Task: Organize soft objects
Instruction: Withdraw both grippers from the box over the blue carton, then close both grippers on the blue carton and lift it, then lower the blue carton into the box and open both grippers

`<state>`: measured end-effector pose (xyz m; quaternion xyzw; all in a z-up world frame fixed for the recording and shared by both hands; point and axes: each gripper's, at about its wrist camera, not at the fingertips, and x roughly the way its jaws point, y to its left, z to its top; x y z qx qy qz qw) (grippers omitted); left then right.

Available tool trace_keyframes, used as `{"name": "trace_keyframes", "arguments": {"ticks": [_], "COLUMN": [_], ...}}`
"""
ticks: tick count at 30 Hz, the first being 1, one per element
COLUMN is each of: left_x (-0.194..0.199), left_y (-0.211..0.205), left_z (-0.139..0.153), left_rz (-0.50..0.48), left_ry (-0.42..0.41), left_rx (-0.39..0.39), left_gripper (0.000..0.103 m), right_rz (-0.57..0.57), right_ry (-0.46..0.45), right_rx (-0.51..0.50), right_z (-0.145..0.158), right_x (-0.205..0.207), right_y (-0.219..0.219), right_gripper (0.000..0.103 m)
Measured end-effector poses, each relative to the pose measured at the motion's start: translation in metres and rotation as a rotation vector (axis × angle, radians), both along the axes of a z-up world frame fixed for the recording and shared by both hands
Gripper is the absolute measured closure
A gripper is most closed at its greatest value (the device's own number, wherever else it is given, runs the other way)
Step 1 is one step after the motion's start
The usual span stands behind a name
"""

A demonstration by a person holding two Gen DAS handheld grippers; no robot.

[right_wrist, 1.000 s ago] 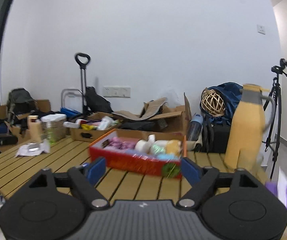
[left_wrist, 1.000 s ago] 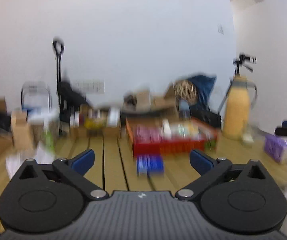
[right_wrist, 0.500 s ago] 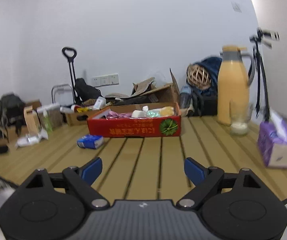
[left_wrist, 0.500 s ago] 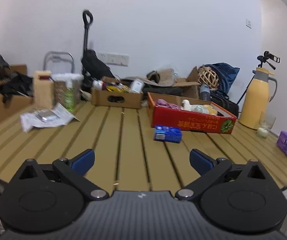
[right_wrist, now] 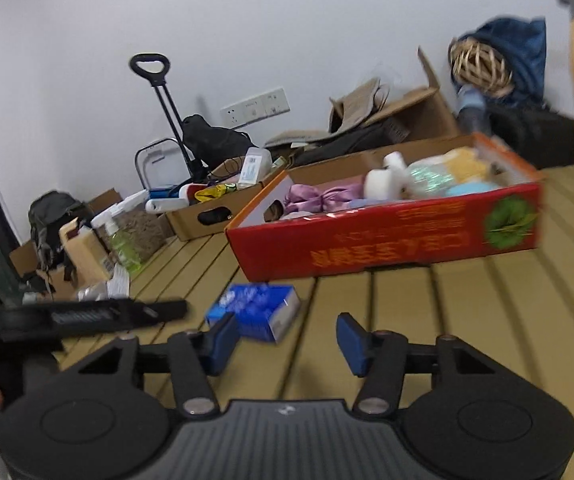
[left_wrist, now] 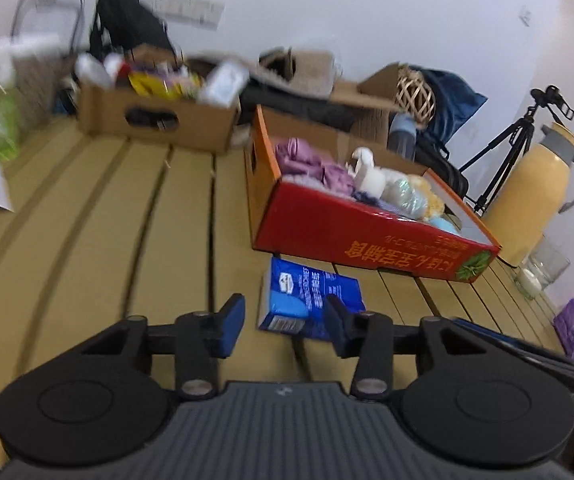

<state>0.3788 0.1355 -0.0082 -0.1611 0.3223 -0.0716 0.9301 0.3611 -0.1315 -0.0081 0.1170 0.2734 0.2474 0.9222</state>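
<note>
One blue tissue pack [left_wrist: 311,300] lies just ahead of left gripper [left_wrist: 285,326], jaws closing, nothing clamped; right gripper [right_wrist: 287,344] also closing, empty; one red box [left_wrist: 367,236] beyond.

We see a plain white wall [right_wrist: 287,20] with a row of sockets [right_wrist: 255,107] behind a slatted wooden counter [left_wrist: 87,240]. A tripod [left_wrist: 515,148] stands at the right, a black trolley handle [right_wrist: 150,65] against the wall.

Black grippers [left_wrist: 283,326] with blue-padded fingers [left_wrist: 231,320], silver pivot screws.
</note>
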Motion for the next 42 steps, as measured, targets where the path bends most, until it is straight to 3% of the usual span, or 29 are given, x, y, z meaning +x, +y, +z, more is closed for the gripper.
{"name": "trace_keyframes", "arguments": {"ticks": [5, 8, 9, 16, 19, 24, 29, 32, 36, 39, 42], "left_x": [0.033, 0.038, 0.039, 0.030, 0.005, -0.053, -0.072, -0.061, -0.016, 0.028, 0.073], "left_y": [0.012, 0.019, 0.020, 0.018, 0.000, -0.050, -0.098, -0.120, -0.139, -0.137, -0.129], "left_z": [-0.018, -0.029, -0.030, -0.024, -0.007, 0.010, 0.023, 0.039, 0.066, 0.079, 0.086], "left_rz": [-0.004, -0.014, -0.012, 0.009, 0.024, 0.015, -0.052, -0.093, -0.141, -0.127, -0.089], "left_ry": [0.023, 0.046, 0.046, 0.025, -0.018, -0.057, -0.079, -0.106, -0.165, -0.179, -0.175], "left_rx": [-0.120, -0.170, -0.180, -0.187, -0.158, -0.206, -0.207, -0.194, -0.175, -0.173, -0.146], "left_gripper": [0.067, 0.074, 0.075, 0.079, 0.079, 0.079, 0.079, 0.079, 0.079, 0.079, 0.079], "right_rz": [-0.004, 0.002, 0.007, 0.000, 0.011, 0.038, 0.003, -0.029, -0.057, -0.051, -0.025], "right_ry": [0.098, 0.134, 0.143, 0.137, 0.122, 0.032, -0.005, -0.033, -0.095, -0.119, -0.087], "right_rx": [0.044, 0.059, 0.078, 0.109, 0.112, 0.093, 0.077, 0.093, 0.099, 0.087, 0.099], "right_z": [-0.020, -0.032, -0.035, -0.038, -0.029, -0.004, 0.010, 0.021, 0.045, 0.067, 0.079], "right_x": [0.054, 0.069, 0.072, 0.073, 0.062, 0.008, -0.037, -0.042, -0.019, 0.027, 0.083], "right_y": [0.029, 0.038, 0.038, 0.039, 0.031, -0.015, -0.072, -0.099, -0.121, -0.125, -0.120], "right_gripper": [0.059, 0.072, 0.078, 0.085, 0.085, 0.085, 0.085, 0.085, 0.085, 0.085, 0.085]}}
